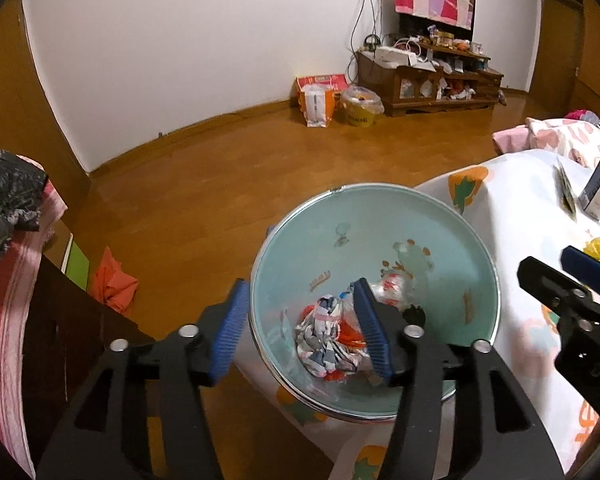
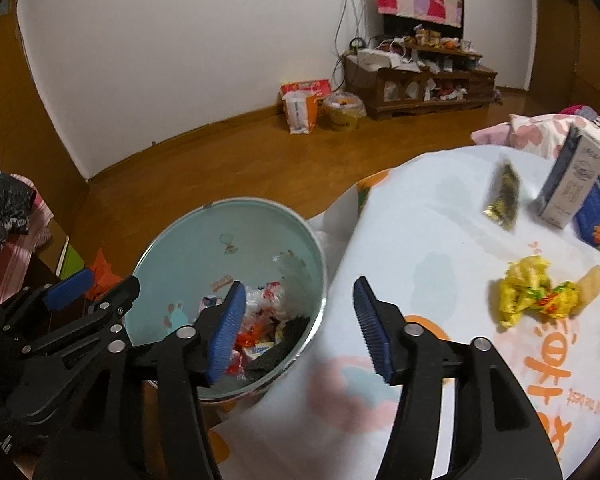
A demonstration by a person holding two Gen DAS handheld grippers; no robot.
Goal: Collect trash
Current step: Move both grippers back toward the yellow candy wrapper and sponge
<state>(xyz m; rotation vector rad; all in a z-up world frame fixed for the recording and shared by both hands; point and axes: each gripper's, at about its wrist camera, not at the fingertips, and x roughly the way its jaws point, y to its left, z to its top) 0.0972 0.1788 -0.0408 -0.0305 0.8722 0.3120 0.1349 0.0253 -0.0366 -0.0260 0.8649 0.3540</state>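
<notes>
Over pale-green bin (image 1: 380, 216) beside cloth-covered table (image 2: 420, 240): left gripper (image 1: 300, 320) jaws roughly half open, nothing between them; crumpled wrappers (image 1: 332, 336) lie at bin bottom below. Right gripper (image 2: 300, 324) straddles bin rim and table edge, jaws likewise parted, empty. Step in hand, by my reading: drop-off done, next pickup pending. Yellow wrapper (image 2: 536, 296) on table, near right gripper; dark sachet (image 2: 502, 196) and cartons (image 2: 572, 184) further back. Next move calls for reaching right, closing on yellow wrapper.
</notes>
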